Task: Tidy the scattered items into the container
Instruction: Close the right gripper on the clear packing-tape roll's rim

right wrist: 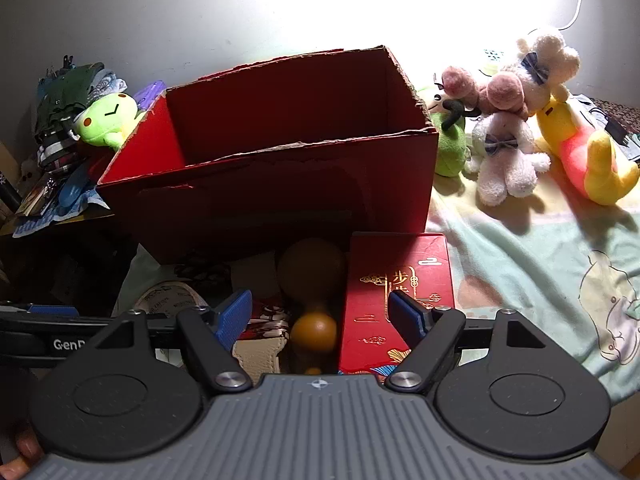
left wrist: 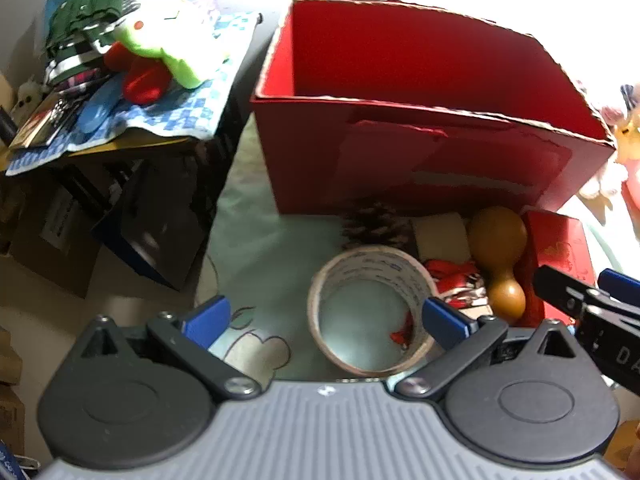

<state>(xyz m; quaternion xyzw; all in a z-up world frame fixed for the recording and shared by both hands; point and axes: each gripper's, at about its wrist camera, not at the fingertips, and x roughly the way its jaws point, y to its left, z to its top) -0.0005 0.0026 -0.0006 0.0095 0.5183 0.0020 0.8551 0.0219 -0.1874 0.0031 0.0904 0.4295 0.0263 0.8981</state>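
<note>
Bedsheet (left wrist: 260, 248) lies bare left of tape roll (left wrist: 370, 308), below red box (left wrist: 420, 152).

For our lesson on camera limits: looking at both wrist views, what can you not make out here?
- Floor of the red box: hidden by its front wall, both views.
- Dark pinecone-like thing: blurred, left view.
- Small red item inside the tape roll: too small to identify.
- Gourd base: cut off by the right gripper body.
- Wall at top: overexposed by glare.
</note>
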